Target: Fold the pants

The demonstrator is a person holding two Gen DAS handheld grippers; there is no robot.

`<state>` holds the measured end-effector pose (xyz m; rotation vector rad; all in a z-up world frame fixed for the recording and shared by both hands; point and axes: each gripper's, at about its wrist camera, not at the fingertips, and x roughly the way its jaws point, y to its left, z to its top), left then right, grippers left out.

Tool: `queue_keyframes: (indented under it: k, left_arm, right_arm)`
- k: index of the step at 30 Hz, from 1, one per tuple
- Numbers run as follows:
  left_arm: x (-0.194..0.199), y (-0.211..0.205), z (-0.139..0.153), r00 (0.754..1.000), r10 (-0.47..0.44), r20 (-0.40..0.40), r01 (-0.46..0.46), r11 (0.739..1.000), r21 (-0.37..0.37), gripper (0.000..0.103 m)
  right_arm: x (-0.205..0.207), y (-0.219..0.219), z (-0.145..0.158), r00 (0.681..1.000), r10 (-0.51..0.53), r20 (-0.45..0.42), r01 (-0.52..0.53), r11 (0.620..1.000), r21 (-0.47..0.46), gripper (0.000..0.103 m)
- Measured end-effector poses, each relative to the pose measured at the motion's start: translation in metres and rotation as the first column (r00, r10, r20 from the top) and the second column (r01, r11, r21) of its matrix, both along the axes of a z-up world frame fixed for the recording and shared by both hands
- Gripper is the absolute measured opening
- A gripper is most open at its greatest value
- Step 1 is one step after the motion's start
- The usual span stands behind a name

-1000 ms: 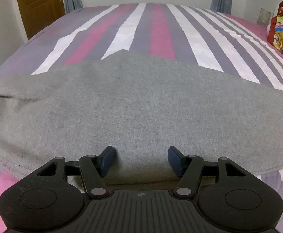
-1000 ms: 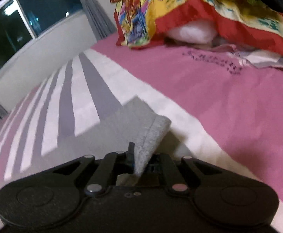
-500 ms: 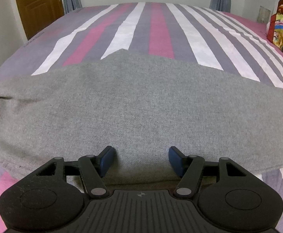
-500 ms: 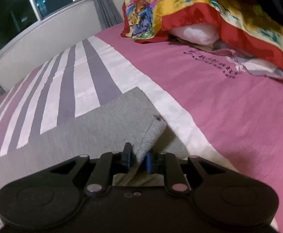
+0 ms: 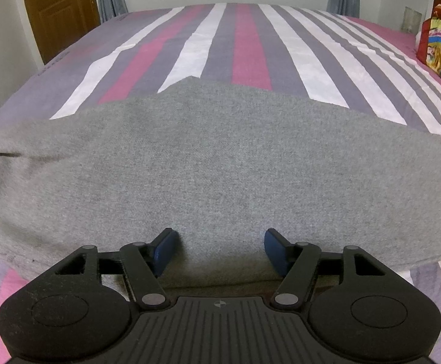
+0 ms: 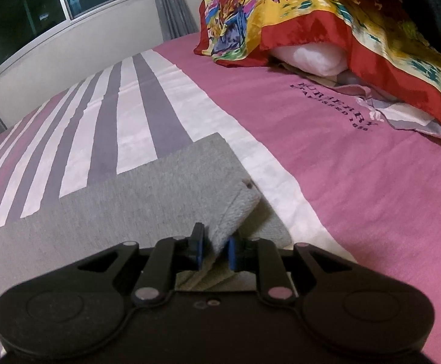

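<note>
Loosened right hand-held gripper (image 6: 215, 250) straddles pants (image 6: 165, 188) cuff; left hand-held gripper (image 5: 220, 247) gapes.

The right tongs (image 6: 215, 250) are sitting low over the grey pants (image 6: 135, 200), whose flat cloth is lying across the striped bed (image 6: 356, 200). A raised fold of the pants' hem end is standing between the two blue pads (image 6: 198, 250); the left pad is touching the cloth, while a narrow gap is showing on the right side, so the jaws are standing slightly apart around the fold. A small dark spot is showing near the hem corner. Farther back, a red and yellow patterned cloth (image 6: 311, 24) is draping over a white pillow (image 6: 308, 57). A dark window (image 6: 38, 15) and a grey curtain (image 6: 175, 6) are lining the far wall.
</note>
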<state>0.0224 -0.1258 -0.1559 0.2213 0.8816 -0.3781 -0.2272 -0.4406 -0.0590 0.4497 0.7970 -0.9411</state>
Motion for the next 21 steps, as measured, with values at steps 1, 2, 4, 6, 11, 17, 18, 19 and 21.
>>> queue_keyframes:
  k: [1,2,4,6,11,17,18,19,21]
  left_arm:
    - [0.0,0.0,0.0,1.0,0.0,0.0,0.0,1.0,0.0,0.066]
    - [0.0,0.0,0.0,1.0,0.0,0.001,0.0,1.0,0.002,0.066]
    - [0.001,0.0,0.0,1.0,0.0,0.001,0.0,1.0,0.003,0.066]
    - [0.0,0.001,-0.001,1.0,-0.002,0.003,0.002,1.0,0.005,0.067]
    - [0.001,0.001,-0.001,1.0,-0.003,0.003,0.003,1.0,0.009,0.067]
    - [0.002,0.001,-0.001,1.0,-0.006,0.004,0.006,1.0,0.009,0.067]
    - [0.001,0.001,-0.001,1.0,-0.007,0.005,0.007,1.0,0.009,0.067]
    - [0.001,0.001,-0.001,1.0,-0.007,0.006,0.007,1.0,0.009,0.067]
    - [0.001,0.001,-0.001,1.0,-0.004,0.006,0.004,1.0,0.008,0.067]
  right_arm:
    - [0.0,0.0,-0.001,1.0,0.003,-0.002,-0.003,1.0,0.003,0.017]
    - [0.0,-0.001,-0.001,1.0,0.007,-0.003,-0.007,1.0,0.005,0.015]
    - [-0.002,-0.001,-0.002,1.0,0.02,-0.002,-0.02,1.0,0.01,0.013]
    - [-0.005,-0.001,-0.002,1.0,0.025,0.001,-0.025,1.0,0.016,0.012]
    - [-0.013,-0.004,-0.007,1.0,0.029,0.012,-0.029,0.999,0.028,0.008]
    - [-0.017,-0.007,-0.001,0.997,0.009,0.074,-0.013,0.998,0.054,0.009]
    - [-0.018,-0.008,0.002,0.996,0.01,0.09,-0.015,0.998,0.054,0.009]
    - [-0.018,-0.009,0.002,0.997,0.008,0.077,-0.011,0.999,0.044,0.01]
    - [-0.018,-0.013,-0.004,0.999,0.007,0.047,-0.01,0.998,0.058,0.01]
